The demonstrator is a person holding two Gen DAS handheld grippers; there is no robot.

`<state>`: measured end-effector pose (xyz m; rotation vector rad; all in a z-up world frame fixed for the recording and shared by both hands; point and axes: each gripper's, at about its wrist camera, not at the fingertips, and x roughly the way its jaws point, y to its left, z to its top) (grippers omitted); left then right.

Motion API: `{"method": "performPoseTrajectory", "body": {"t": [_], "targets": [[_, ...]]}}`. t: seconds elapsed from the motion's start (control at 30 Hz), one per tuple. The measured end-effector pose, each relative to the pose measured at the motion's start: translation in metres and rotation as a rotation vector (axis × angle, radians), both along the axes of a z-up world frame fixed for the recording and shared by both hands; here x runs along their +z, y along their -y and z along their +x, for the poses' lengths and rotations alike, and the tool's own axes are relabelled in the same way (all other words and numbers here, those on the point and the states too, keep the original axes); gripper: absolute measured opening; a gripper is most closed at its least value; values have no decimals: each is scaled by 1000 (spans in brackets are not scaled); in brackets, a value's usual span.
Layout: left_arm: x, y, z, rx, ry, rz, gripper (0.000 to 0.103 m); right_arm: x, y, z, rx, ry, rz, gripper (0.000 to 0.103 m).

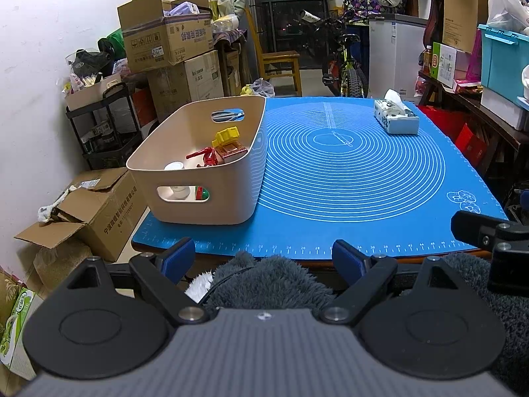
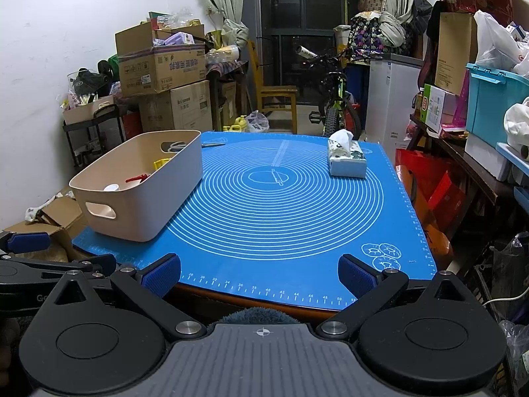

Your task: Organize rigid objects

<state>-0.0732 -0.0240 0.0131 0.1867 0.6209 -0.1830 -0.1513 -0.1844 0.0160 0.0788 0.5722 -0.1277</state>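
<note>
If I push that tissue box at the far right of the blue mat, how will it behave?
The tissue box is probably light, since it looks like a soft paper pack. It lies low and flat, so it would likely slide on the blue mat rather than tip. Its sides may dent under a squeeze, and the loose tissue on top would flop.

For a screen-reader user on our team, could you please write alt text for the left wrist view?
An open left gripper, holding nothing, points over a blue baking mat on a table. A beige bin at the mat's left holds small toys and a white cup, and a tissue box sits at the far right; cluttered boxes fill the room behind.
</note>
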Motion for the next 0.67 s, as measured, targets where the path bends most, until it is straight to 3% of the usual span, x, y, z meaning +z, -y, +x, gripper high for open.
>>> {"method": "performPoseTrajectory", "body": {"t": [0.67], "targets": [[2,-1,0,-1,4,1,90,0,0,0,-1,-1,1,101]]}}
